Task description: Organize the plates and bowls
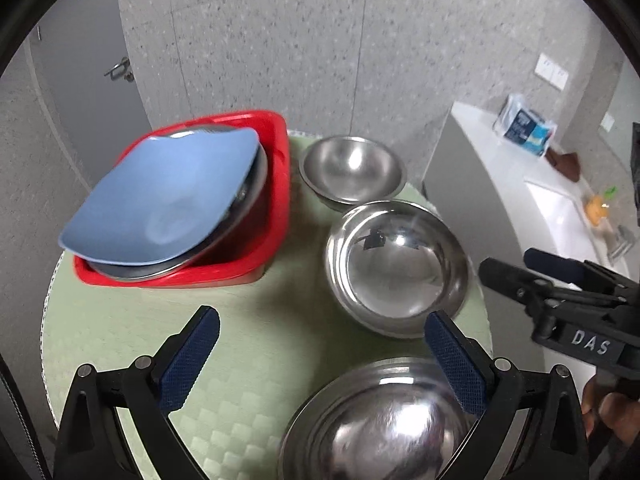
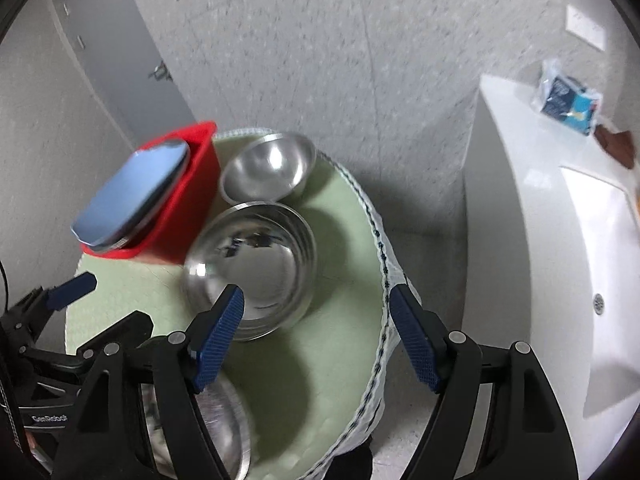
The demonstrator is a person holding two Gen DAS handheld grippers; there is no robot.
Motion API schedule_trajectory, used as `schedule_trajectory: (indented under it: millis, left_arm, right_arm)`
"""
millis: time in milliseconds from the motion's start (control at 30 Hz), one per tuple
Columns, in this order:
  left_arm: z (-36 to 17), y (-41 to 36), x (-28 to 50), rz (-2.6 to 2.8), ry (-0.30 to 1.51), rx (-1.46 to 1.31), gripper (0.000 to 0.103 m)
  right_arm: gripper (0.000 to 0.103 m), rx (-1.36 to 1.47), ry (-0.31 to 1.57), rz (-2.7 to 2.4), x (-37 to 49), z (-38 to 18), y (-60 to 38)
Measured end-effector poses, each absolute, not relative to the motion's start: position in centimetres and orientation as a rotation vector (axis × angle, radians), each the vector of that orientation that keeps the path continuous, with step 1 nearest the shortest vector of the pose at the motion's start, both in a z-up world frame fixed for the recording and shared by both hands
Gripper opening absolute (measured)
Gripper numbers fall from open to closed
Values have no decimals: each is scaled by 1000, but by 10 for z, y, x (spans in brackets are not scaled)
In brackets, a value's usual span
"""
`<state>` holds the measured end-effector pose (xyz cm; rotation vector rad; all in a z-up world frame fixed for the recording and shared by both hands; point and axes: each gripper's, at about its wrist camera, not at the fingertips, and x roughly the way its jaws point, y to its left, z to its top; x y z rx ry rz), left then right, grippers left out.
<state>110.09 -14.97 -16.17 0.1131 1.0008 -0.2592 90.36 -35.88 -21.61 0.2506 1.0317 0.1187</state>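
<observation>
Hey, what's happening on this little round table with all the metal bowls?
A person is sorting dishes with two handheld grippers. The left gripper and right gripper are both open and empty above the green table. A blue plate lies tilted on steel dishes in the red bin. Three steel bowls sit loose on the table: a small one, a middle one and a near one.

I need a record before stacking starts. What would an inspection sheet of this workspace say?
Surface: round table with a pale green checked cover.
Job's things: blue plate tilted on steel dishes in the red tub; three steel bowls loose: far bowl, middle bowl, near bowl.
Clutter: nothing seen.
Grippers: left gripper open, empty; right gripper open, empty.
Cables: dark cord at the frame's left edge.
Surroundings: speckled wall, grey door, white sink counter with a packet.
</observation>
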Motion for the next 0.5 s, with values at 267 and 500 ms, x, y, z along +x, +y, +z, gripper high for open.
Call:
schedule_trajectory:
  millis: [267, 500]
  left_arm:
    - [-187, -174, 1139, -183, 1108, 139, 80]
    - [-208, -185, 1161, -183, 1190, 115, 36]
  right_arm:
    - [77, 282, 1141, 268, 940, -266, -369]
    - [55, 305, 1193, 373, 950, -290, -367]
